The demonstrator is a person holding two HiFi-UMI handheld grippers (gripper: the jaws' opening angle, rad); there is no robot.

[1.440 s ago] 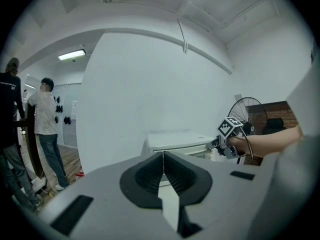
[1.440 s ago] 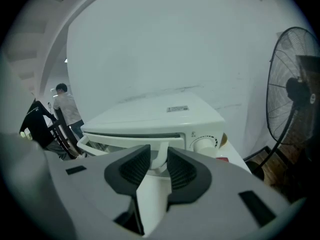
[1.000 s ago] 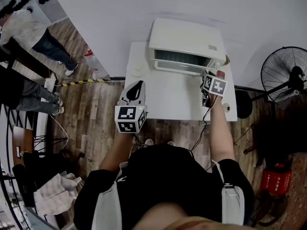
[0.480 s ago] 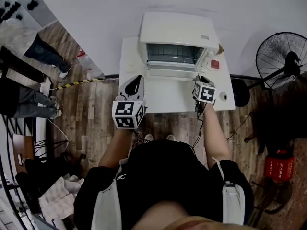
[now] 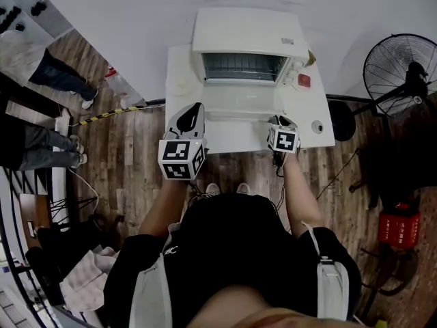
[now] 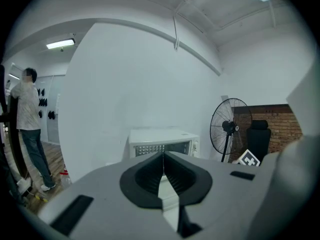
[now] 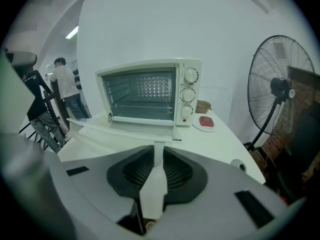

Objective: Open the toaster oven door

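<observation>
White table (image 5: 184, 87) bears open toaster oven (image 5: 249, 36), rack (image 7: 145, 105) inside.

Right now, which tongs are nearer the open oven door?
Right. The right tongs sit at the front right corner of the open door. The left tongs hang off its left side, apart from it.

Head view: a bystander in blue jeans (image 5: 34, 145) shows only the legs, the rest cut off by the left edge; red object on the wooden floor (image 5: 398, 227) too small to identify; small brown item (image 5: 311, 58) largely hidden behind the white box-shaped toaster oven (image 5: 249, 33); red item on the small white plate (image 5: 304, 81) too small to tell.

Right gripper view: black pedestal fan (image 7: 280, 91) cut by the right rim; contact between the right gripper (image 7: 156, 151) and the lowered glass oven door (image 7: 125, 128) cannot be told.

Left gripper view: oven's lower part hidden behind the left gripper (image 6: 163, 159).
</observation>
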